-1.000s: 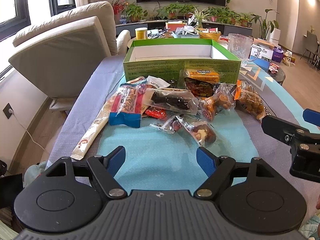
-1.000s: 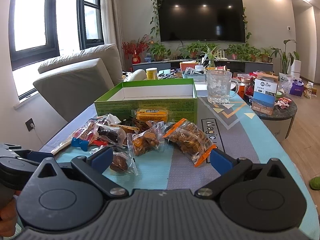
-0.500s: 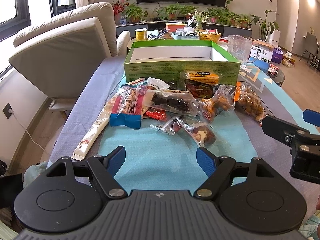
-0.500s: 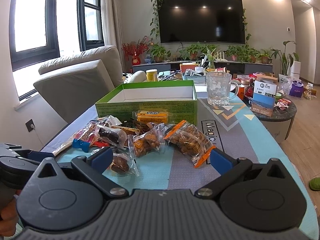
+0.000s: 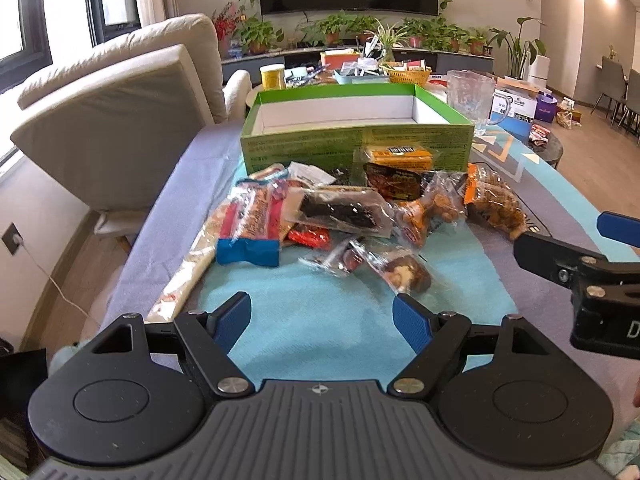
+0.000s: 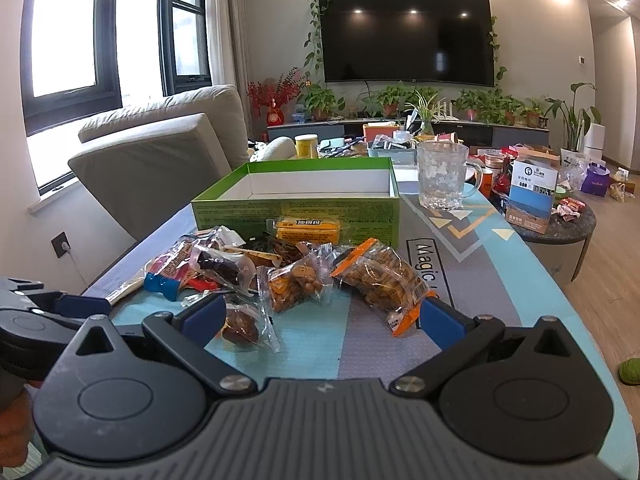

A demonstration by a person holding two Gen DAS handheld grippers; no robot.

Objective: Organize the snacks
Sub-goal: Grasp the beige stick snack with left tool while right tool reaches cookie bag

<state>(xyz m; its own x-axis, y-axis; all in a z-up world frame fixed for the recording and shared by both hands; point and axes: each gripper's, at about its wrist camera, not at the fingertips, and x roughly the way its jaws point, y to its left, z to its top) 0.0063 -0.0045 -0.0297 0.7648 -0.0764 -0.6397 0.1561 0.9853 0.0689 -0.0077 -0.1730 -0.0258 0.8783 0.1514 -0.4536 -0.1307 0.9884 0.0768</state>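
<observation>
A pile of wrapped snacks (image 5: 340,216) lies on the blue and grey table mat (image 5: 304,320), in front of an open green box (image 5: 356,136) that looks empty. The pile holds a blue-ended packet (image 5: 248,228), a dark bar (image 5: 340,212), a yellow pack (image 5: 400,156) and an orange-edged bag (image 6: 380,276). My left gripper (image 5: 322,320) is open and empty, short of the pile. My right gripper (image 6: 320,316) is open and empty, with a small brown snack (image 6: 240,324) by its left finger. The right gripper also shows in the left wrist view (image 5: 580,248).
A glass mug (image 6: 442,176) stands right of the box. A beige sofa (image 5: 112,120) lies left of the table. A round side table (image 6: 560,224) with small boxes stands at the right. A cluttered TV bench with plants is behind.
Both grippers have edged slightly towards the pile. Nothing was picked up or moved.
</observation>
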